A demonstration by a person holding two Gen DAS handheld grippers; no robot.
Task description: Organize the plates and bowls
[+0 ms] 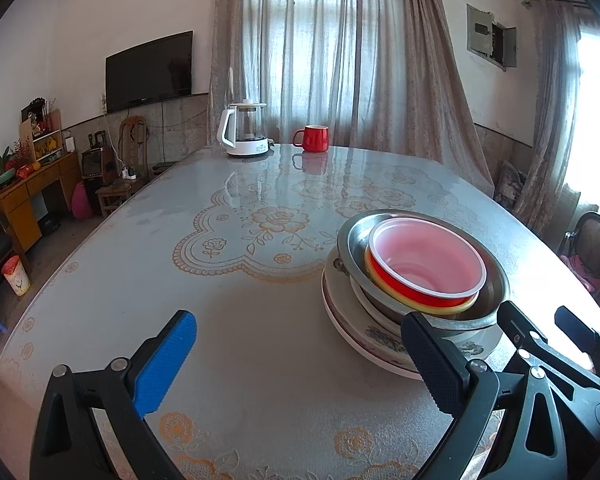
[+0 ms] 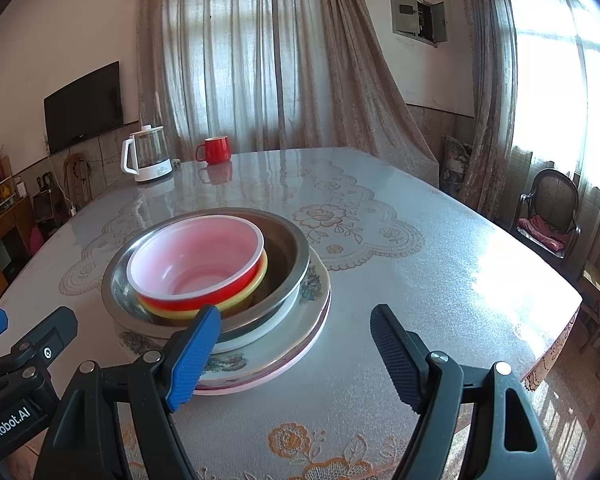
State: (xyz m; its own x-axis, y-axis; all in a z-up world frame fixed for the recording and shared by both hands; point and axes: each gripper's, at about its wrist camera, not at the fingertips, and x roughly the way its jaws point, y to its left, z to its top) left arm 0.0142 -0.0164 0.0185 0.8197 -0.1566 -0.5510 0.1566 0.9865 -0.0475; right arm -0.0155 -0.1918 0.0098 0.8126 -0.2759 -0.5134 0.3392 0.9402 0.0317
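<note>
One round steel bowl [image 2: 288,256], nested plastic bowls [image 2: 196,256]

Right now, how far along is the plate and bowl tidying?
Looks nearly done: red bowl nests in yellow bowl, inside the metal bowl, atop stacked plates. Nothing in hand; left gripper and right gripper are open. Nothing else looks loose.

Kettle [image 1: 245,130] – red mug [image 1: 312,138] – television [image 1: 149,71].

Three bowls [image 2: 196,264], two plates [image 2: 292,344] (stacked), one mug [image 2: 216,150], one kettle [image 2: 148,158].
</note>
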